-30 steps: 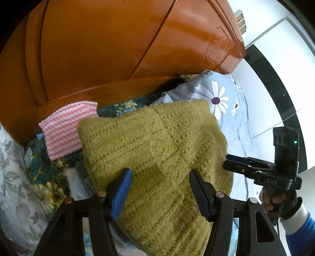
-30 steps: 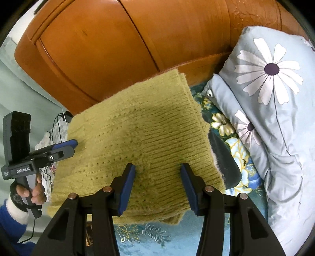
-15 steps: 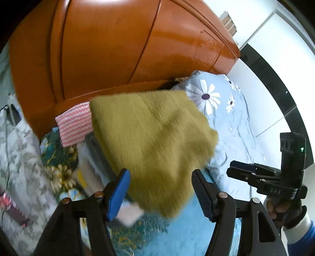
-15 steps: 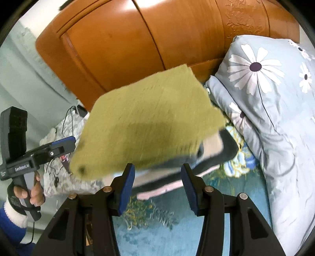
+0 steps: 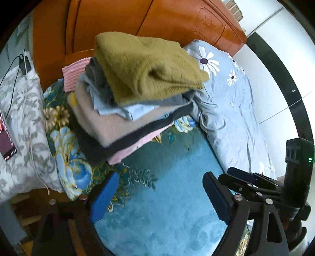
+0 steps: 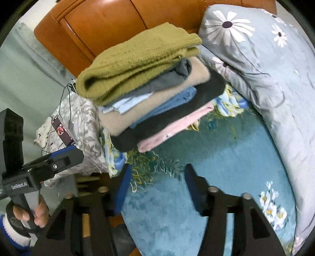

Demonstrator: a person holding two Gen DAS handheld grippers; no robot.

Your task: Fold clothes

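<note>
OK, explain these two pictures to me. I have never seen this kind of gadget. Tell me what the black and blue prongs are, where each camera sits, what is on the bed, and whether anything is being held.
There is no robot. A person holds a hand-held gripper in each hand, and each gripper carries a wide-angle camera looking out along its two blue-padded fingers.

One picture comes from the left gripper; the right gripper shows at its lower right edge. The other picture comes from the right gripper, with the left gripper and the hand holding it at the lower left.

On the blue floral bedspread stands a stack of folded clothes, topped by an olive-green sweater. A daisy-print duvet lies beside the stack, and a wooden headboard stands behind it.

Nothing is held: both pairs of fingers are open and clear of the stack.
</note>
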